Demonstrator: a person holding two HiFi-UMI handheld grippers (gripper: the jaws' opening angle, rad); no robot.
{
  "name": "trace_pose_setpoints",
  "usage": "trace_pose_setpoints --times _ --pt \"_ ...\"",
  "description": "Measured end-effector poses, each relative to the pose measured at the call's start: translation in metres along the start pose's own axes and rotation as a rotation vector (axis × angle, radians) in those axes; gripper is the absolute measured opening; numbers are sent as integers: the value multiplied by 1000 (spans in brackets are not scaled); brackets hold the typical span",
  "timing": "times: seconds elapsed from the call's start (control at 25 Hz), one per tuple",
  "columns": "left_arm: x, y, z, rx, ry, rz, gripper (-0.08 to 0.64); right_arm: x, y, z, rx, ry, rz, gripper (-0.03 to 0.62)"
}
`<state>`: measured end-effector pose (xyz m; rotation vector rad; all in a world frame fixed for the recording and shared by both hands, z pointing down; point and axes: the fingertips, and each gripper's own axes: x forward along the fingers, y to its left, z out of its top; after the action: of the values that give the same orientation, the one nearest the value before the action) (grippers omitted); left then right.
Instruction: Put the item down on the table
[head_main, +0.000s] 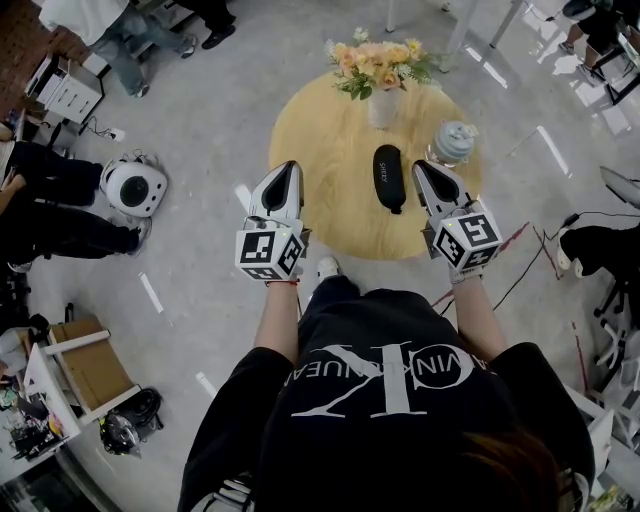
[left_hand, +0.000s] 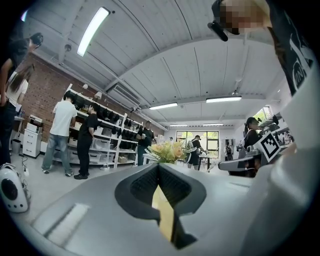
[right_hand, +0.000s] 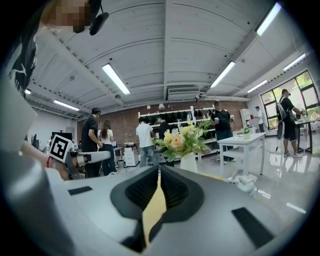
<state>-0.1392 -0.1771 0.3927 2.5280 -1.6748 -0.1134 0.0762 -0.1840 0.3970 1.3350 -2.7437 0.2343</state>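
Observation:
A black oblong case (head_main: 389, 178) lies flat on the round wooden table (head_main: 320, 140), between my two grippers and touched by neither. My left gripper (head_main: 289, 170) hovers over the table's left edge with its jaws together and nothing in them; the left gripper view shows the same shut tips (left_hand: 159, 166). My right gripper (head_main: 424, 170) hangs just right of the case, also shut and empty, as the right gripper view confirms (right_hand: 160, 169). Neither gripper view shows the case.
A white vase of flowers (head_main: 381, 70) stands at the table's far side, with a glass jar (head_main: 452, 142) at the right edge. On the floor are a white round machine (head_main: 133, 187), a cardboard box (head_main: 90, 365) and cables (head_main: 520, 262). People stand by shelves (left_hand: 62, 132).

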Motion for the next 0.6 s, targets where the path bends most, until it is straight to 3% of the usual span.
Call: trace_pose_setpoints --times 0.6 --pt "1 5 18 27 -44 30 11 -4 -5 18 -40 -52 -13 26"
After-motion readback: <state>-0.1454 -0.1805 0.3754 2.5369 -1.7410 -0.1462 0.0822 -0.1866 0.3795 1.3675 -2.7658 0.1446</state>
